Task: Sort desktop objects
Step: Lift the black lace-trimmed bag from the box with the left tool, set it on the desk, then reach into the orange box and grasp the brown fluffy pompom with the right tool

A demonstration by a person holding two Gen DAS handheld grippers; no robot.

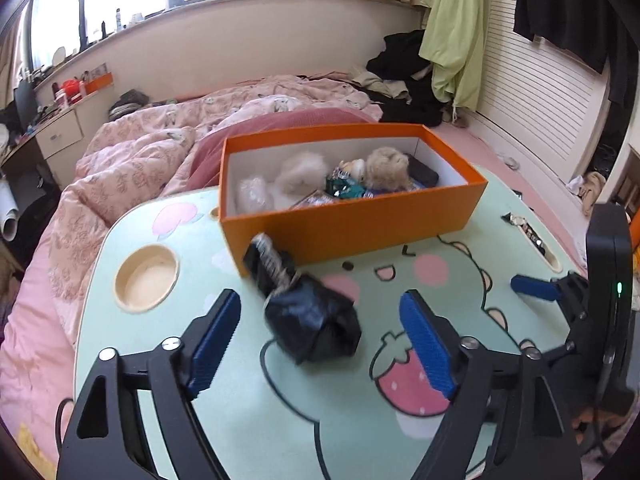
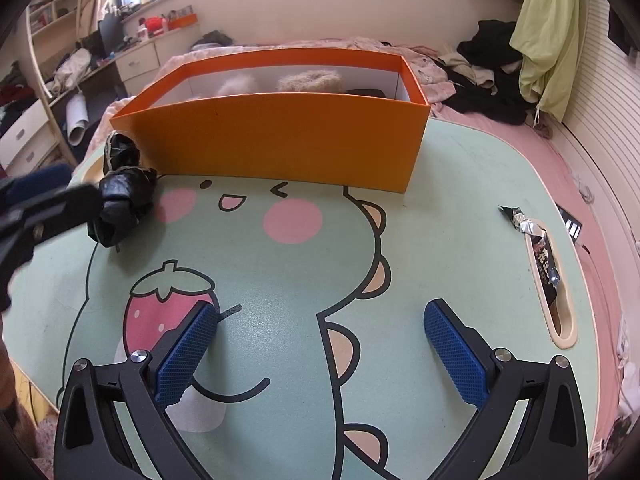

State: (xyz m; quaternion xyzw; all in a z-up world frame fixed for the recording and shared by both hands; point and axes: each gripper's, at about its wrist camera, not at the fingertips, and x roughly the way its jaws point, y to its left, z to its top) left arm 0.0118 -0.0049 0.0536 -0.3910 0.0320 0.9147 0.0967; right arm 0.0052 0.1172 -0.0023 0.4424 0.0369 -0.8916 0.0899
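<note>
Bedroom, daylit; window sill (image 1: 208, 8) along the far wall, cluttered drawer unit (image 1: 60, 136) at left, bed with rumpled pink quilt (image 1: 132, 160) behind, dark clothes (image 1: 404, 76) and a green garment (image 1: 456, 40) at right. Low table (image 2: 460, 200), mint top printed with a cartoon dinosaur and strawberry.
- Round cup recess (image 1: 146, 278), left edge.
- Left claw (image 1: 324, 336): jaws wide, holding nothing.
- Crumpled black bundle (image 1: 316, 320): on the table between those jaws, untouched, just before the box.
- Orange box (image 1: 352, 224): open, far side of the table, holding fluffy toys (image 1: 384, 168) and packets.
- Right claw (image 2: 320, 352): jaws wide, empty, over the print.
- Snack wrapper (image 2: 540, 252): in the right-edge slot.
</note>
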